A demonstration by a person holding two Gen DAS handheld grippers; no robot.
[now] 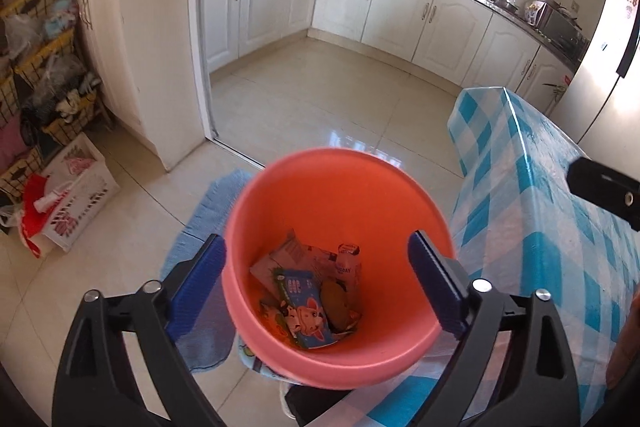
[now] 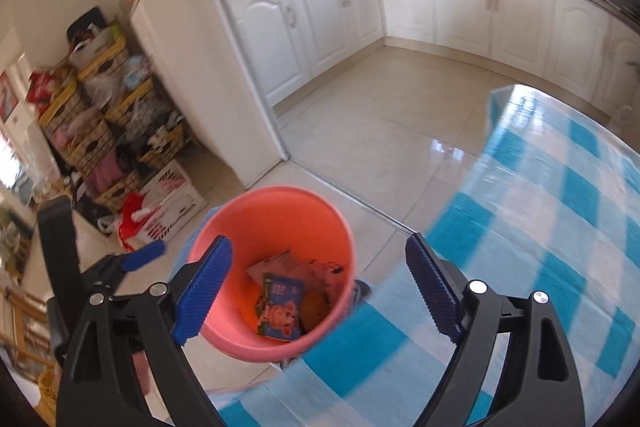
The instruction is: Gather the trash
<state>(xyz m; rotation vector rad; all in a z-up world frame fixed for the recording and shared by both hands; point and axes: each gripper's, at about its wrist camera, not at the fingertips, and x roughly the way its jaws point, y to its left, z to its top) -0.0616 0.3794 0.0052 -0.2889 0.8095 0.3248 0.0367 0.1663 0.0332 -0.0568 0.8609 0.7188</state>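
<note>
One orange-pink bucket (image 1: 340, 211) stands on the tiled floor (image 1: 320, 99), just beside the table with the blue-and-white checked cloth (image 1: 536, 195). The bucket serves as the landmark for all positions below.

**Contents of the bucket.** The collected trash lies at the bottom. Countable items:
- one blue printed packet with a cartoon animal (image 1: 308, 311), nearest the camera;
- one brown rounded item (image 1: 335, 301), touching the packet on its right;
- one pale flat wrapper (image 1: 288, 255), behind the packet;
- one small white bottle or cup (image 1: 349, 261), against the far right of the pile.

Further scraps lie under these; their number cannot be told.

**Left gripper** (image 1: 318, 287). It hovers above the bucket mouth, pointing down into it. Both blue ribbed pads (image 1: 200, 287) stand wide apart, one outside the bucket's left wall and one over its right rim. Nothing is between them.

**Right gripper** (image 2: 320, 291). It hangs above the bucket on the table side. Its two blue pads (image 2: 432, 291) are likewise spread wide, with no object gripped. The view is motion-blurred.

**Around the bucket.**
- One light blue mat (image 1: 212, 211) lies under and to the left of it.
- One white lattice crate (image 1: 80, 187) sits well to its left, on the floor.
- A stack of wire baskets (image 1: 44, 59) stands behind the crate; the count is unclear.
- White kitchen cabinets (image 1: 400, 3) line the far wall beyond the bucket.
</note>
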